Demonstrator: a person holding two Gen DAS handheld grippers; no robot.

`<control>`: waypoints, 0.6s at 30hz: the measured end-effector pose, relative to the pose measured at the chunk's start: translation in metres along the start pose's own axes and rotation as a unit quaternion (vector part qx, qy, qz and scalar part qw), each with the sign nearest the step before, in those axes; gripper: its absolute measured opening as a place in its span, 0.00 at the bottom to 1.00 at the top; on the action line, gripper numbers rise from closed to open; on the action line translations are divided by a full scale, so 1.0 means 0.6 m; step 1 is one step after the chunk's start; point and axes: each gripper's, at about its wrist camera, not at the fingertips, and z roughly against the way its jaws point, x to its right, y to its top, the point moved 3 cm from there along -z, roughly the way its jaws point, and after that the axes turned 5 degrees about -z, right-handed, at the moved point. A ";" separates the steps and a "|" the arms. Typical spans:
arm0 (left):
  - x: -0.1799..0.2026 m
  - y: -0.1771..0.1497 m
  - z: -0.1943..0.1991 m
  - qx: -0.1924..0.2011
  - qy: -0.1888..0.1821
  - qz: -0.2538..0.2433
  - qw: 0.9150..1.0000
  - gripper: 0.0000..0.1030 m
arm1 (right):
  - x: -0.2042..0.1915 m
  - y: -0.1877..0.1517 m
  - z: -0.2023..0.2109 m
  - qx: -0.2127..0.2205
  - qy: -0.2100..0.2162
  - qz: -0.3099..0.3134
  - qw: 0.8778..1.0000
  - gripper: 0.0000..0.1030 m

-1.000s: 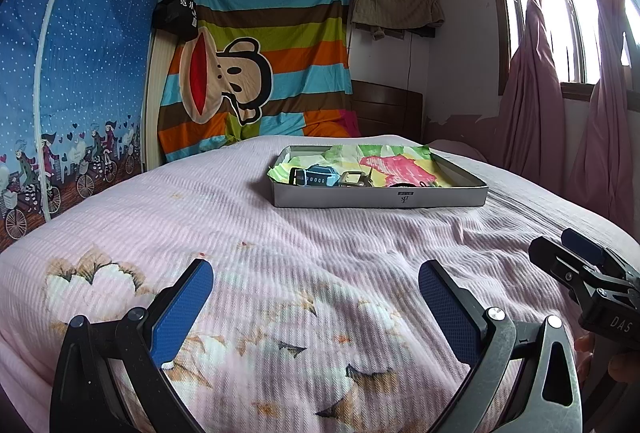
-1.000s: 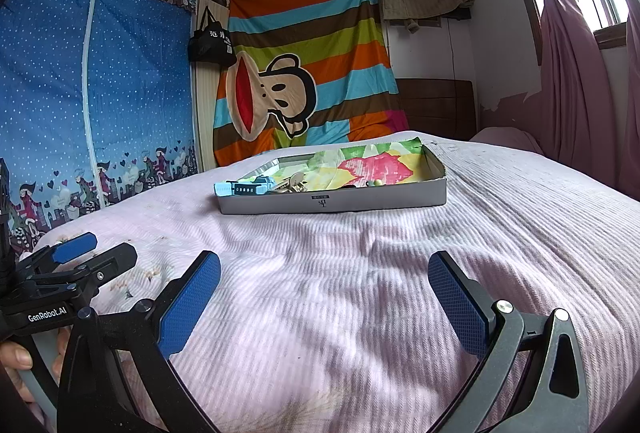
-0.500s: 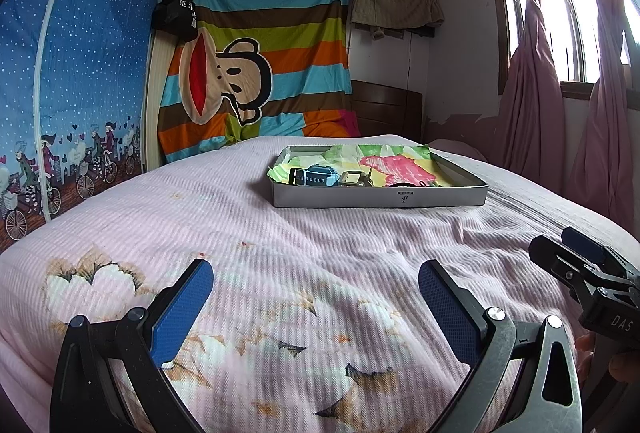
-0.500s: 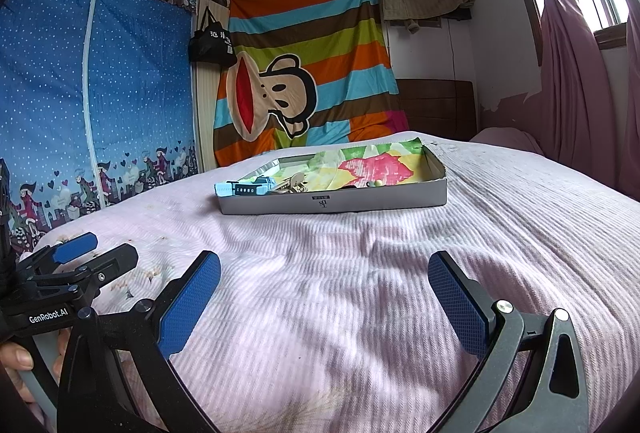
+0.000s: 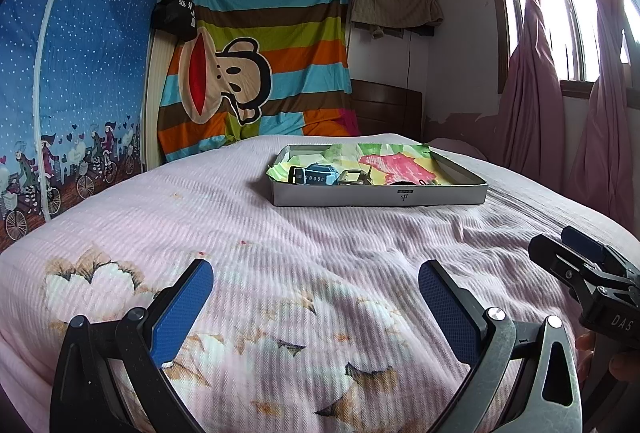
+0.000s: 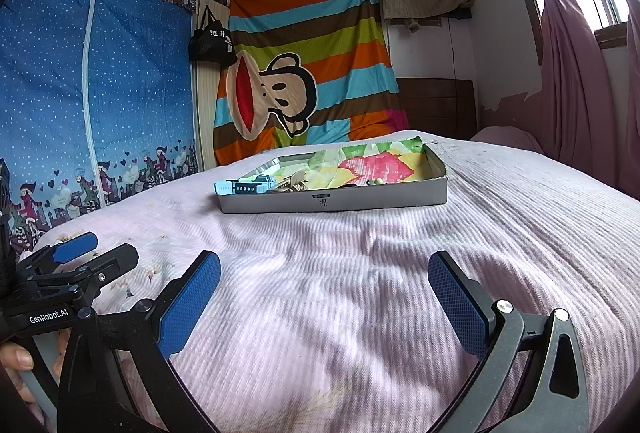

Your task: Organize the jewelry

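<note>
Both grippers hover low over the pink bedspread point(image 5: 320, 233), well short of the grey tray point(image 5: 380, 199) lying farther up the bed. The left gripper point(image 5: 316, 307) is spread wide, empty; the right gripper point(image 6: 324, 299) likewise gapes with nothing between its pads. From the left wrist, a blue watch point(image 5: 318, 175) and a metal buckle point(image 5: 352, 178) lie inside the tray on colourful paper point(image 5: 396, 165). From the right wrist, that watch's pale strap point(image 6: 226, 187) overhangs the tray's left corner. Nothing has shifted since a second ago.
</note>
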 end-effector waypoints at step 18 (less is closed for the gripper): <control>-0.002 -0.001 0.000 -0.004 0.002 0.018 1.000 1.00 | -0.001 -0.001 0.001 0.000 0.000 0.000 1.000 0.99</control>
